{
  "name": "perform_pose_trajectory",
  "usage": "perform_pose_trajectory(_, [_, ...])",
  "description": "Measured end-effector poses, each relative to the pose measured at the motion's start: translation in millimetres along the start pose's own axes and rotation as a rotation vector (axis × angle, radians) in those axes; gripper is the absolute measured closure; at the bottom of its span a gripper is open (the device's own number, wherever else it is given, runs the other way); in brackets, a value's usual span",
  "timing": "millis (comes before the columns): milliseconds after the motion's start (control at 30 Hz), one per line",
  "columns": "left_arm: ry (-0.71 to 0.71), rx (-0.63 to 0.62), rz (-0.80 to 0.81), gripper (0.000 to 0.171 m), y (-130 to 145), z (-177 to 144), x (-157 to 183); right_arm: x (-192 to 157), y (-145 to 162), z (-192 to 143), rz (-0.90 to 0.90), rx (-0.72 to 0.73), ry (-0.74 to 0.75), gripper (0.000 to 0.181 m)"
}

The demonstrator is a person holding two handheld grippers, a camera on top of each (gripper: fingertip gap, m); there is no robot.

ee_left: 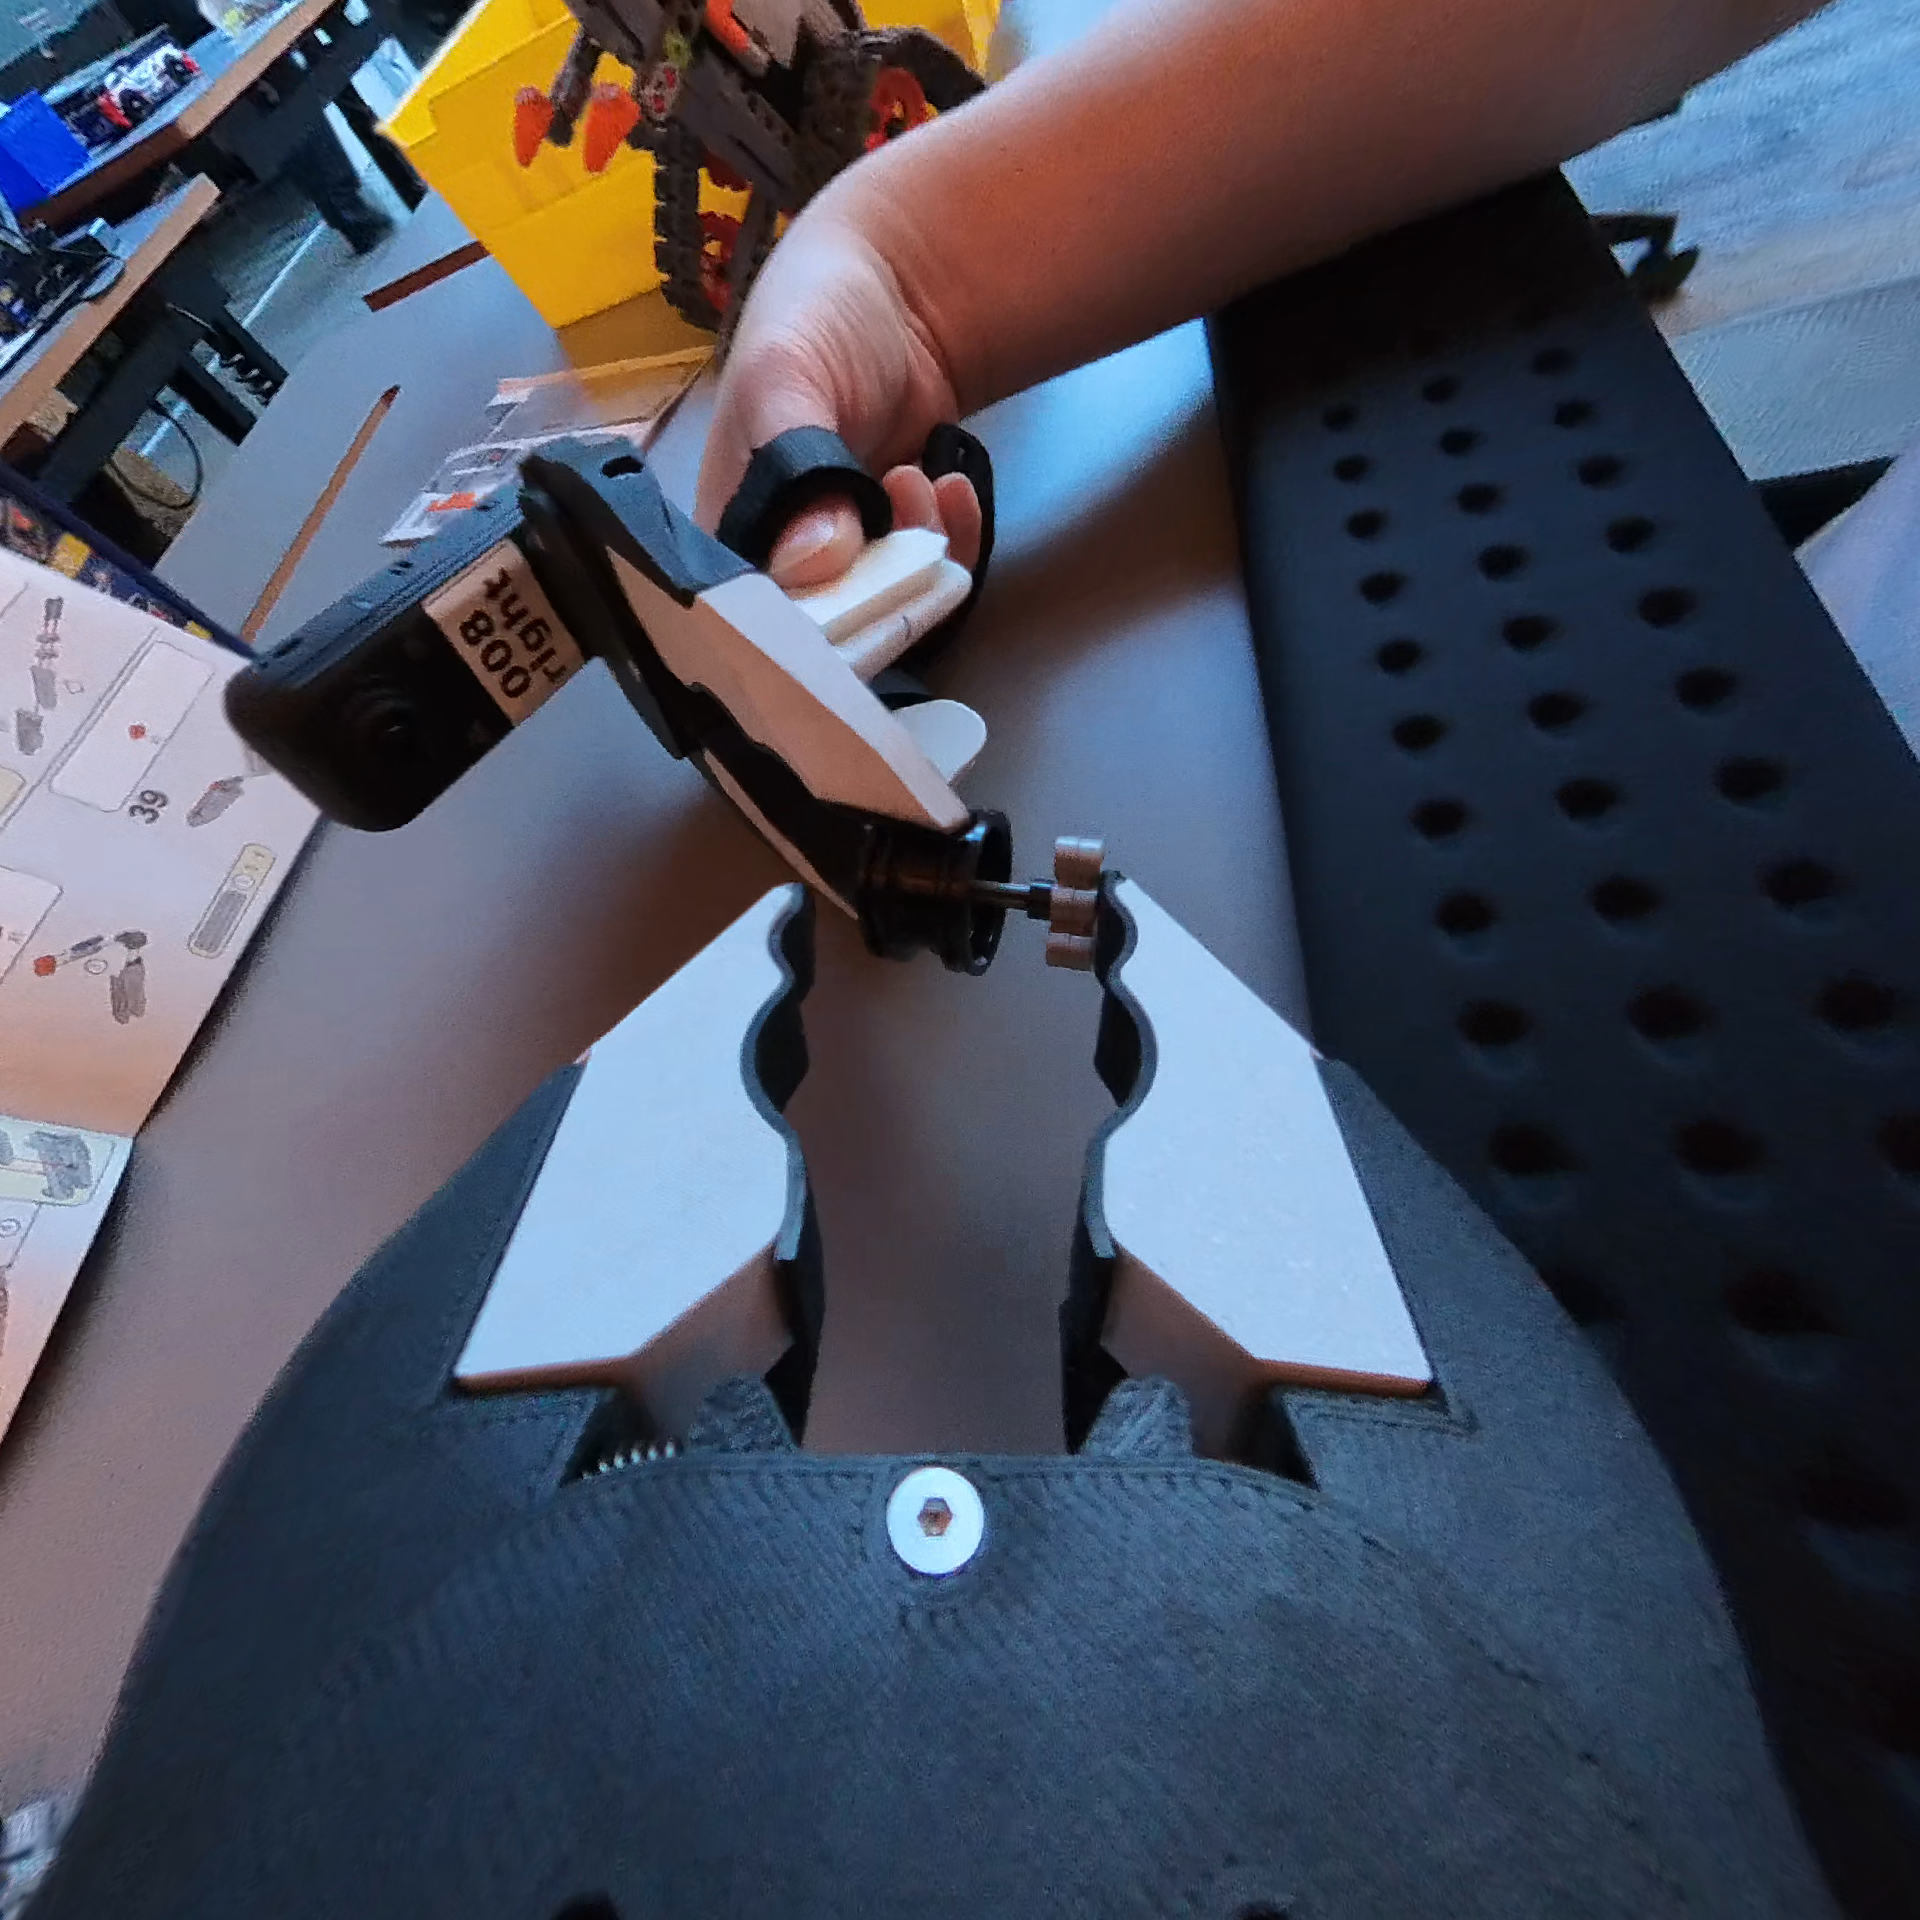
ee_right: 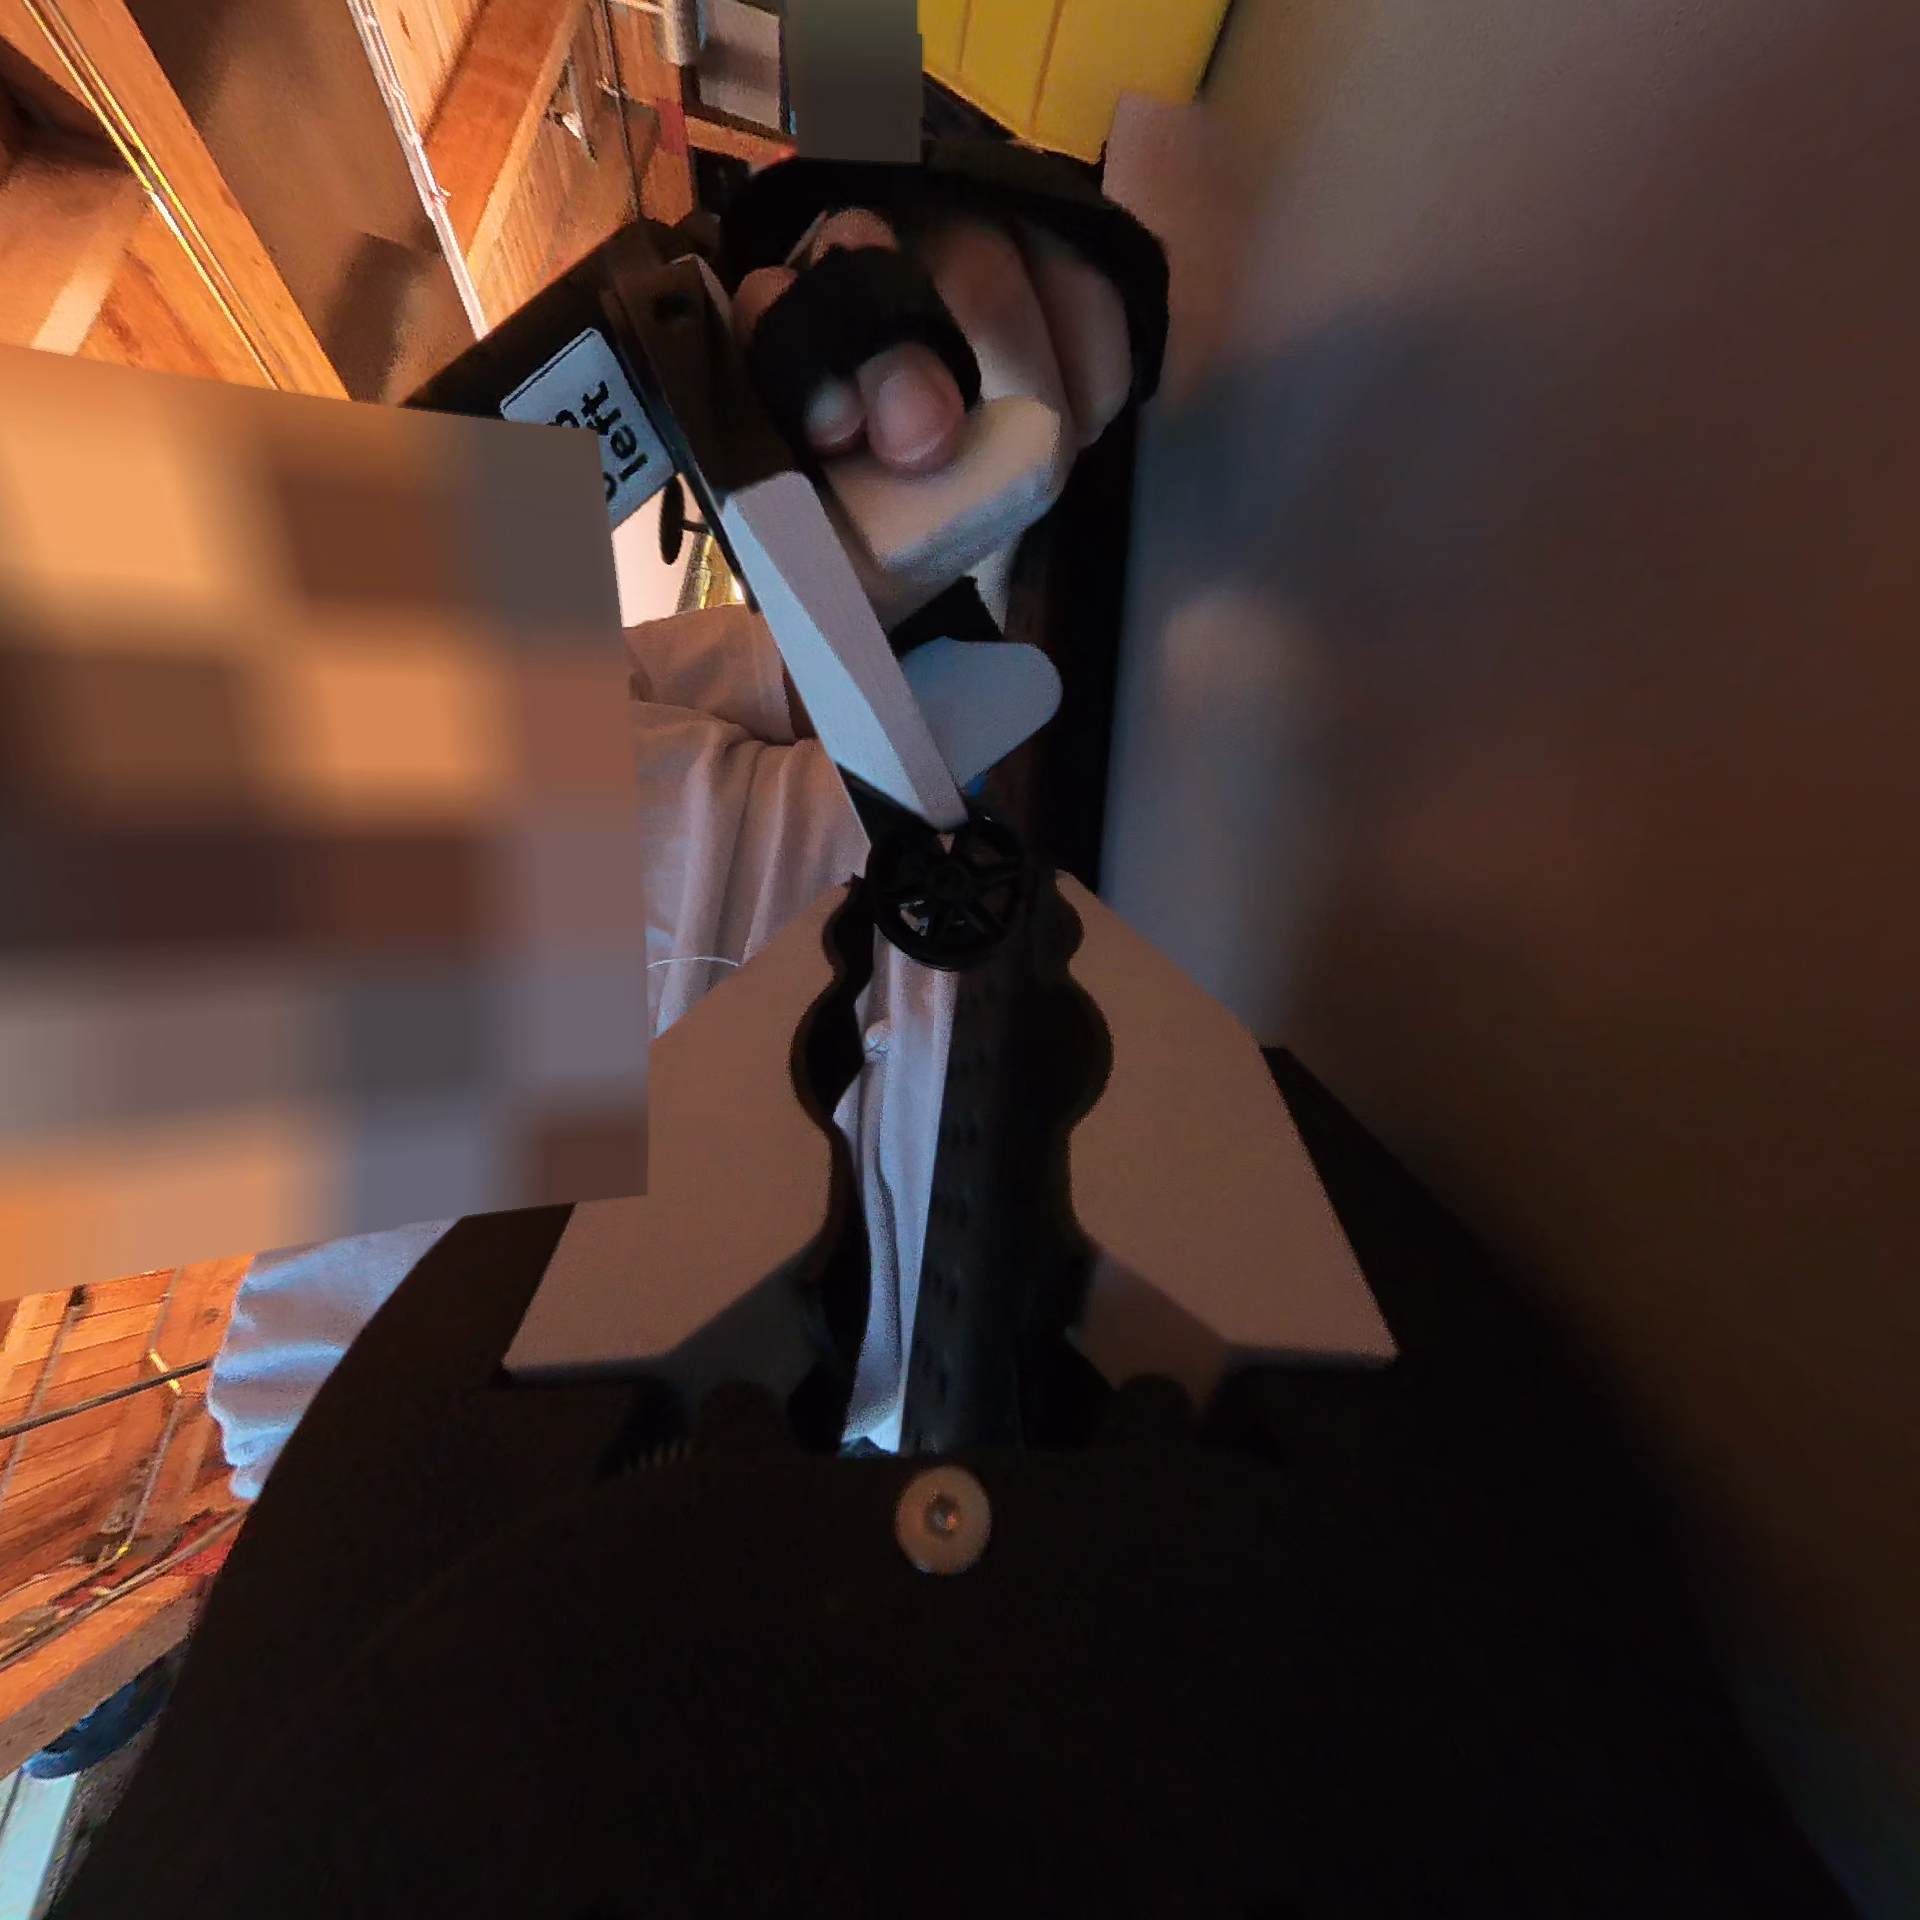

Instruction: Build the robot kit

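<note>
Your right gripper is clamped on a small black spoked wheel, pinched at its very fingertips. In the left wrist view the wheel sits dead centre, above the dark table. A short black axle sticks out of it toward 3 o'clock and carries a small grey connector on its end.

Your left gripper is spread wide and grips nothing. The wheel, axle and connector lie across the gap between its tips. The connector is just beside, perhaps touching, the finger on the 3 o'clock side; you cannot tell which from here.

Around you are:
- an instruction booklet at 9 o'clock
- a yellow bin and a tracked brick model at 12 o'clock
- a black perforated panel at 3 o'clock

**Risks**
- The hold on the wheel is shallow, so a sideways nudge from the left finger against the connector could lever the wheel out of the pinch.
- The same nudge could push the connector off the axle, and it would likely drop to the table or into the panel's holes.
- If the left claw closes while skewed, it could catch the axle instead of the connector and twist the assembly.
</note>
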State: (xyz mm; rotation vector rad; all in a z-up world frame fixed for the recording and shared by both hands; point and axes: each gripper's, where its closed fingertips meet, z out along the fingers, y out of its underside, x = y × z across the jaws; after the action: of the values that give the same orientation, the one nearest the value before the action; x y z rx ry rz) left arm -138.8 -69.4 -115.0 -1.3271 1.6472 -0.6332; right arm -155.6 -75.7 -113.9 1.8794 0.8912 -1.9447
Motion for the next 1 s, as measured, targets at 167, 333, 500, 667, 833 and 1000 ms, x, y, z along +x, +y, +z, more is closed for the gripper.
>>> perform_pose_trajectory(167, [-0.010,-0.069,0.092,0.128,6,5,7,7,4,-2,-0.059,-0.034,0.106,0.150])
perform_pose_trajectory(333, [-0.053,-0.102,0.167,0.128,6,8,7,6,5,-4,-0.110,-0.051,0.178,0.150])
perform_pose_trajectory(500, [-0.087,-0.086,0.191,0.128,-2,9,4,-1,1,-2,-0.143,-0.042,0.191,0.150])
perform_pose_trajectory(667, [-0.098,-0.104,0.190,0.129,-2,8,2,-3,-3,-4,-0.155,-0.009,0.182,0.150])
perform_pose_trajectory(833, [-0.236,-0.091,0.279,0.129,-10,-3,-15,-21,-19,-1,-0.346,0.099,0.134,0.145])
perform_pose_trajectory(1000, [-0.373,-0.054,0.394,0.130,-25,-20,-25,-38,-26,6,-0.609,0.128,0.213,0.146])
